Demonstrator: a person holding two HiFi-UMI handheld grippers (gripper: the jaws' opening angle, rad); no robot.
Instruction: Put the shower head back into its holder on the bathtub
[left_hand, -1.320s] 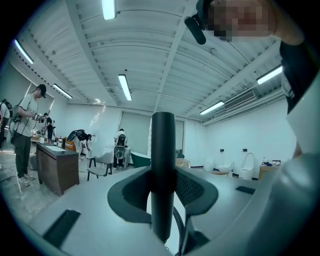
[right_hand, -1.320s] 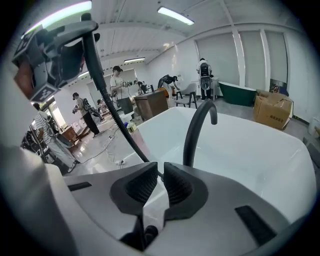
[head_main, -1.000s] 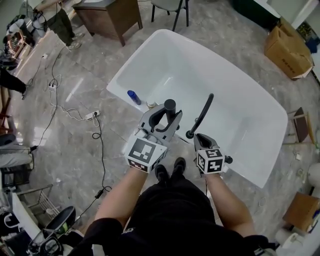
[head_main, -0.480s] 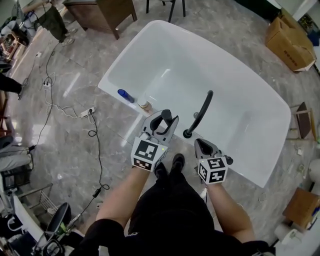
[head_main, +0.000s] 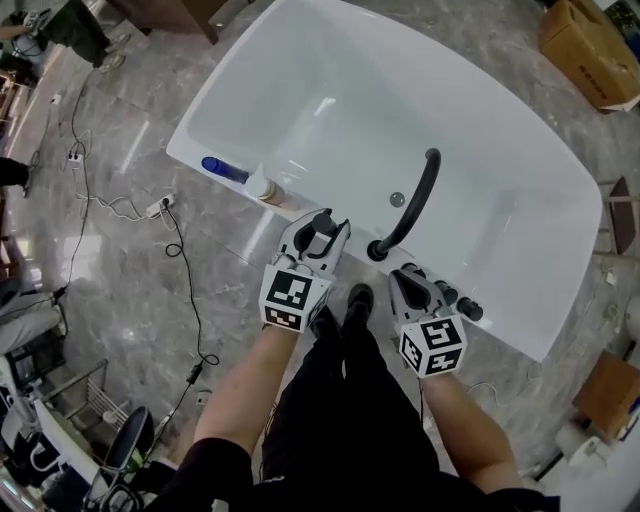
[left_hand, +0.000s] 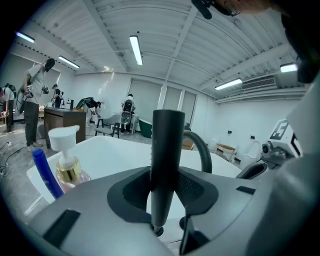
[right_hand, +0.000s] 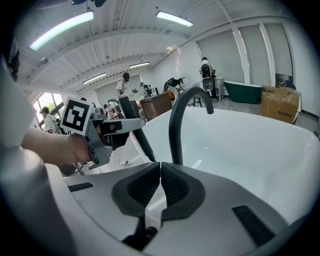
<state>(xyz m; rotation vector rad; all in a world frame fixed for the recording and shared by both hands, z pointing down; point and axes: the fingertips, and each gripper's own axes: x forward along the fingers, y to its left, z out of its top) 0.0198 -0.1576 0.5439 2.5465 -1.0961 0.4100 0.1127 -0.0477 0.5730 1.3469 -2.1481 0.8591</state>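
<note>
At the tub's near rim the left gripper (head_main: 320, 230) has its fingers pinching the black shower head (left_hand: 167, 165) by the handle, which stands upright just above the rim, left of the curved faucet (head_main: 415, 195). The right gripper (head_main: 402, 275) has its fingers pressed together on nothing, having just been closing. The holder itself I cannot make out (likely hidden under the left gripper), so a blind descent could miss it, and the smooth handle might pivot or slip between the fingers. A drift left would knock the pump bottle (head_main: 262, 187), part full of amber liquid, beside a blue bottle (head_main: 222, 168). Beyond, the bathtub (head_main: 330, 100) looks dry.
</note>
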